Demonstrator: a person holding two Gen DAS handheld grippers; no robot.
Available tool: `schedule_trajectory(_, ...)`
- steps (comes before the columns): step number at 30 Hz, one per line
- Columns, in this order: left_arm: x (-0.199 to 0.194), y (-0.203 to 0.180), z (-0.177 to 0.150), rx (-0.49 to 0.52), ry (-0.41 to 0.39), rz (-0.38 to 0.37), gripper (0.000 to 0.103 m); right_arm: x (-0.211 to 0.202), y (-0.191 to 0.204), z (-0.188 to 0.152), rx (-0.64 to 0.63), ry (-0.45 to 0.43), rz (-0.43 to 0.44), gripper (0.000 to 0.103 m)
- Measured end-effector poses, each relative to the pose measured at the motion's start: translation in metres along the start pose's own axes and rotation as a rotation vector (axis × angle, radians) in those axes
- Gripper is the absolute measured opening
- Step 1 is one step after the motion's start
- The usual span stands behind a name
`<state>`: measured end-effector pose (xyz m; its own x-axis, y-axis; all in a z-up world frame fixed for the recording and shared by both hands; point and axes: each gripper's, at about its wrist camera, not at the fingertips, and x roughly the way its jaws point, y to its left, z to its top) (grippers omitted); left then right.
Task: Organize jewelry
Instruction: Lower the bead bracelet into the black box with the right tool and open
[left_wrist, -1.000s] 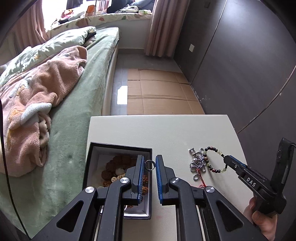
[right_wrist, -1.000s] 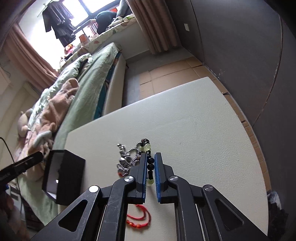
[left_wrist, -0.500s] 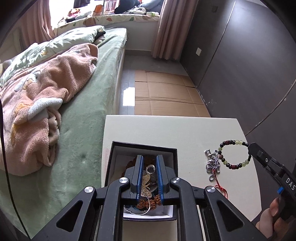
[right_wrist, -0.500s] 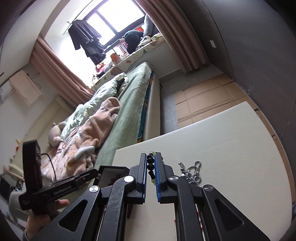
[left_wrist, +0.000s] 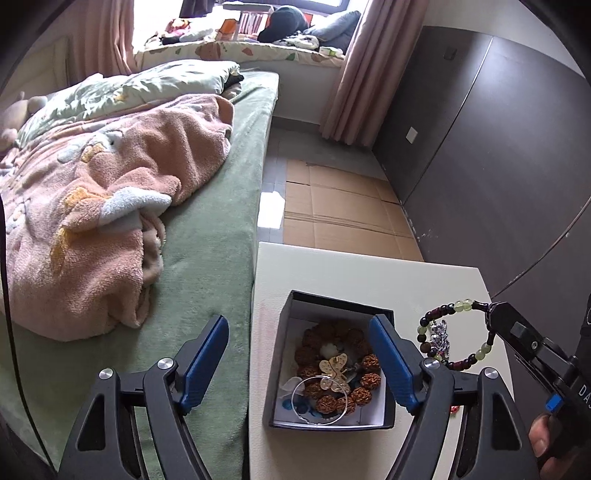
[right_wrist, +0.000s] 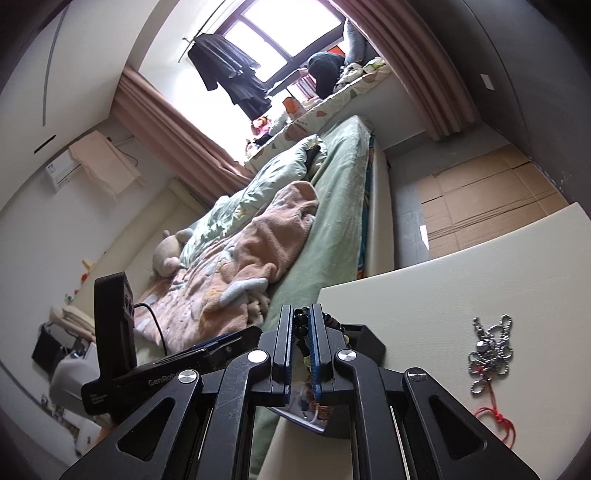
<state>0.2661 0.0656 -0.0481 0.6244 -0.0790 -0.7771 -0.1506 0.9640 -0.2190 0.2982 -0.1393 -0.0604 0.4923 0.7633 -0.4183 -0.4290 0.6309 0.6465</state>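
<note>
Left tongs (left_wrist: 297, 360) just spread, nothing between them; hoop and butterfly piece lie in box (left_wrist: 284, 354). Right tongs (right_wrist: 302, 354) pinch bead bracelet (left_wrist: 456, 334), not yet boxed; silver chain (right_wrist: 489, 356) left on counter (right_wrist: 461, 280).

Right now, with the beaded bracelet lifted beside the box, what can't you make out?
- Left wrist view: the box floor lies under the jewelry piled in it; the metal chain sits partly behind the beaded bracelet.
- Right wrist view: the right gripper covers most of the bracelet and the box interior.
</note>
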Motion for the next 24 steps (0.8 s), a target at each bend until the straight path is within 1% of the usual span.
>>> schedule_trajectory(2,-0.003,0.008,-0.001,-0.013,-0.009,-0.002,0.081,0.009,0.007,-0.003,-0.014,0.012,0.000,0.009)
schedule_trajectory(3,-0.005,0.012,-0.002,-0.021,-0.017,-0.006,0.087,0.013,0.010,-0.005,-0.021,0.016,-0.004,0.009)
schedule_trajectory(4,-0.007,0.016,-0.004,-0.031,-0.024,-0.016,0.095,0.017,0.014,-0.006,-0.028,0.019,-0.007,0.009)
schedule_trajectory(6,-0.009,0.023,-0.006,-0.055,-0.034,-0.040,0.102,0.023,0.019,-0.008,-0.048,0.032,-0.015,0.010)
schedule_trajectory(7,-0.010,0.025,-0.007,-0.066,-0.036,-0.045,0.102,0.028,0.020,-0.010,-0.054,0.052,-0.015,0.011)
schedule_trajectory(8,-0.010,0.027,-0.008,-0.077,-0.037,-0.049,0.102,0.031,0.020,-0.011,-0.055,0.073,-0.015,0.019)
schedule_trajectory(9,-0.011,0.028,-0.009,-0.086,-0.038,-0.055,0.102,0.031,0.018,-0.013,-0.052,0.081,-0.025,0.039)
schedule_trajectory(10,-0.012,0.028,-0.011,-0.095,-0.041,-0.063,0.102,0.030,0.016,-0.014,-0.050,0.077,-0.043,0.051)
schedule_trajectory(11,-0.013,0.028,-0.012,-0.100,-0.045,-0.072,0.102,0.028,0.013,-0.015,-0.050,0.070,-0.061,0.066)
schedule_trajectory(12,-0.015,0.027,-0.013,-0.102,-0.052,-0.081,0.102,0.026,0.011,-0.016,-0.048,0.070,-0.069,0.070)
schedule_trajectory(14,-0.018,0.023,-0.015,-0.092,-0.071,-0.089,0.102,0.023,0.007,-0.015,-0.044,0.089,-0.067,0.070)
schedule_trajectory(16,-0.017,0.016,-0.017,-0.082,-0.075,-0.090,0.102,0.017,0.002,-0.014,-0.042,0.085,-0.084,0.072)
schedule_trajectory(17,-0.016,0.013,-0.018,-0.081,-0.074,-0.095,0.103,0.013,0.000,-0.013,-0.044,0.076,-0.100,0.082)
schedule_trajectory(18,-0.015,0.009,-0.018,-0.080,-0.072,-0.102,0.103,0.008,-0.003,-0.012,-0.039,0.064,-0.110,0.096)
schedule_trajectory(20,-0.014,0.000,-0.017,-0.066,-0.073,-0.118,0.103,-0.003,-0.012,-0.008,-0.011,0.037,-0.112,0.103)
schedule_trajectory(24,-0.014,-0.019,-0.017,-0.040,-0.084,-0.128,0.103,-0.025,-0.028,-0.002,0.019,-0.001,-0.139,0.103)
